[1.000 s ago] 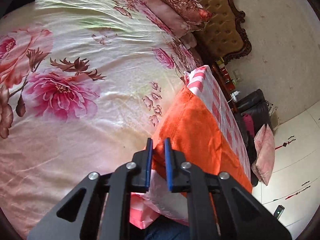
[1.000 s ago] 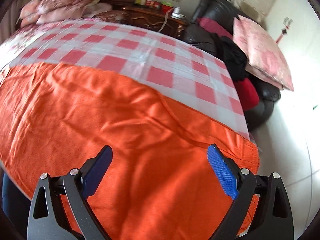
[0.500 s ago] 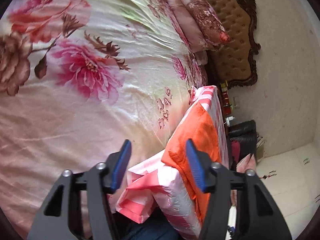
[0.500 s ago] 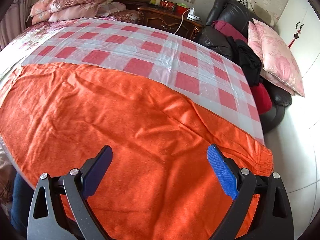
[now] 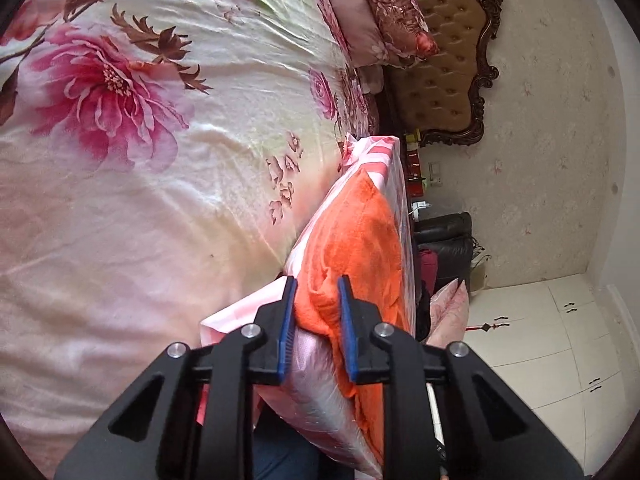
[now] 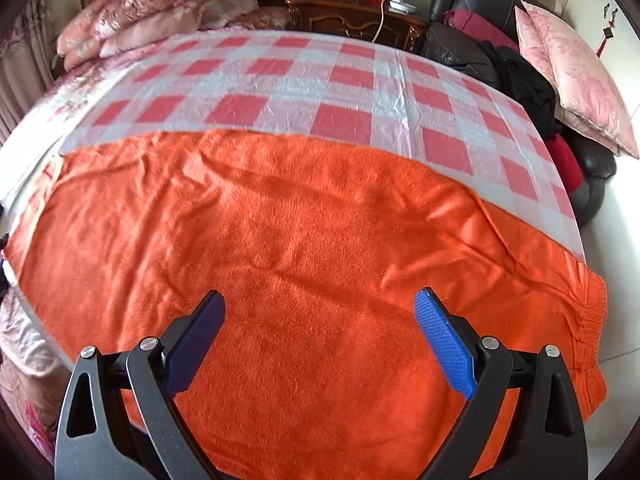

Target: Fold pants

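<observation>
The orange pants (image 6: 300, 220) lie flat on a pink-and-white checked cloth (image 6: 340, 80), with the gathered waistband (image 6: 592, 308) at the right. My right gripper (image 6: 320, 312) hovers over the middle of them, open wide with nothing between its pads. In the left wrist view the orange pants (image 5: 360, 232) show edge-on. My left gripper (image 5: 316, 292) sits at their near edge. Its jaws are closing, and a bunched fold of orange cloth fills the gap between the blue pads (image 5: 289, 300). The checked cloth (image 5: 312, 380) shows just under that fold.
A floral bedspread (image 5: 140, 160) stretches away to the left, with pillows (image 5: 384, 12) against a tufted headboard (image 5: 448, 60). A dark wooden nightstand (image 6: 352, 12) and a black sofa (image 6: 472, 20) with a pink cushion (image 6: 572, 72) stand beyond the checked cloth. White floor (image 5: 540, 340) lies at the right.
My left gripper spread wide, sank and rolled, then narrowed onto the near edge of the orange pants. My right gripper slid across the pants and stayed open.
</observation>
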The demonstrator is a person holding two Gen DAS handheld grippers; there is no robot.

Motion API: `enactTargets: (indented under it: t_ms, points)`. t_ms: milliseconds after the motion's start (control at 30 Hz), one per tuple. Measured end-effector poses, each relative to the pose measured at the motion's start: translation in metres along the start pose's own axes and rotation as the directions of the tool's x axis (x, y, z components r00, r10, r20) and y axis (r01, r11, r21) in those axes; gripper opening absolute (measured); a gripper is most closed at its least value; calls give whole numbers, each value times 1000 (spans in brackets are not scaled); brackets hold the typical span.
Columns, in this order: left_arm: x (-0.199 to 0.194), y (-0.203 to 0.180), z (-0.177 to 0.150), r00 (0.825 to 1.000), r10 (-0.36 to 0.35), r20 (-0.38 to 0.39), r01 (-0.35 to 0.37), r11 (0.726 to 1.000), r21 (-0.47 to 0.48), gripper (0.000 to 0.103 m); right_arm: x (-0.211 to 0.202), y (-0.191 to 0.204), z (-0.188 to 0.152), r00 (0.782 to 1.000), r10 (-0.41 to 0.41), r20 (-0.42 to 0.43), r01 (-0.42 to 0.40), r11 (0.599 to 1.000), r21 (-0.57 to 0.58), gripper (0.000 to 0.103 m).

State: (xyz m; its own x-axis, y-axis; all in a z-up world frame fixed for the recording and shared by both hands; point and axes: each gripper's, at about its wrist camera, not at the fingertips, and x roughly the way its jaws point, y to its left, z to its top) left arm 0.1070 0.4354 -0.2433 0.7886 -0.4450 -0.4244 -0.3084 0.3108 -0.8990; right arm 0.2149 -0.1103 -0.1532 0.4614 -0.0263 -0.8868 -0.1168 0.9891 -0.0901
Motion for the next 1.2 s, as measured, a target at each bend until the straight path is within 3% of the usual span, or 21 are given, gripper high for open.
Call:
enactTargets:
  t_ms: [267,467,533,600,700,833,933,1133,1200]
  points:
    - [-9,-27,1,995,85,49,-89,992,89,13,18,-5,-9,998,-26,-62,27,1000,1,92]
    - [-7,-24,0,990,130,45,-133,988,78,13,21,-7,-11,998,-2,-60,2,1000,13,92]
    - [-7,-21,-2,988,149,47,-152,985,80,13,18,-4,-7,997,-47,-53,47,999,4,92]
    - [-8,-20,-2,986,158,50,-162,983,82,13,8,10,7,1000,-18,3,18,999,-44,92]
    - [-8,-19,-3,986,159,52,-163,983,82,13,-4,42,40,990,107,91,-97,990,-105,92]
    - [-10,-15,-5,987,152,61,-156,986,64,13,17,99,79,973,219,79,-203,964,-170,91]
    - [-14,-12,-4,987,146,72,-150,988,47,12,36,135,95,973,226,53,-208,951,-230,78]
    - [-20,2,3,991,101,84,-100,995,-13,12,59,164,106,978,196,72,-174,957,-232,80]
    - [-22,13,3,995,61,79,-55,995,-80,21,61,168,107,979,185,87,-161,960,-229,83]
